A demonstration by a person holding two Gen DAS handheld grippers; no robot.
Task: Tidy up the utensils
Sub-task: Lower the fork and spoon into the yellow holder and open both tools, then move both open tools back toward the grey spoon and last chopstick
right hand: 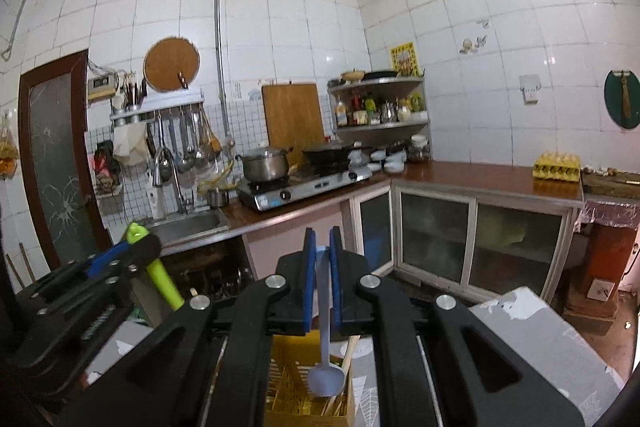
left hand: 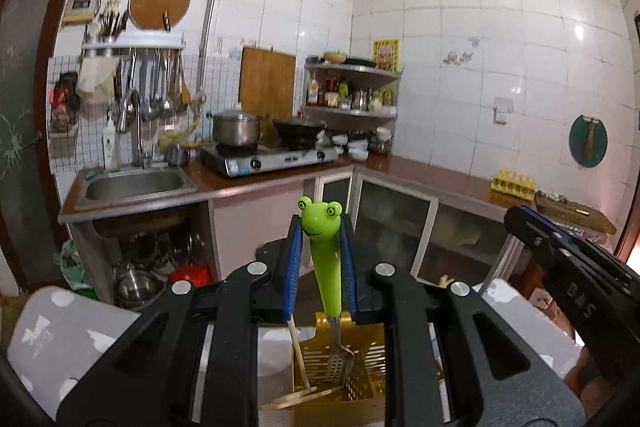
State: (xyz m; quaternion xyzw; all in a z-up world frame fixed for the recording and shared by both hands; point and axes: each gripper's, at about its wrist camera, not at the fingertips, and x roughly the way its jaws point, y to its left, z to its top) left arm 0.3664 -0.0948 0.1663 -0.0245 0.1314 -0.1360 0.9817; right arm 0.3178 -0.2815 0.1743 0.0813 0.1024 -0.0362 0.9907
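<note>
My left gripper (left hand: 320,227) is shut on the green frog-headed handle of a metal fork (left hand: 323,259), which hangs upright with its tines inside a yellow slotted utensil basket (left hand: 368,359). Wooden chopsticks (left hand: 298,355) lie in that basket. My right gripper (right hand: 322,241) is shut on the handle of a pale blue spoon (right hand: 325,367), whose bowl hangs over the yellow basket (right hand: 288,379). The left gripper with the green fork (right hand: 158,273) shows at left in the right wrist view. The right gripper (left hand: 560,247) shows at right in the left wrist view.
The basket stands on a grey patterned table (right hand: 540,339). Beyond are a counter with a sink (left hand: 134,185), a gas stove (left hand: 268,157) with a pot and a wok, a corner shelf of bottles (left hand: 352,91), and an egg tray (left hand: 514,183).
</note>
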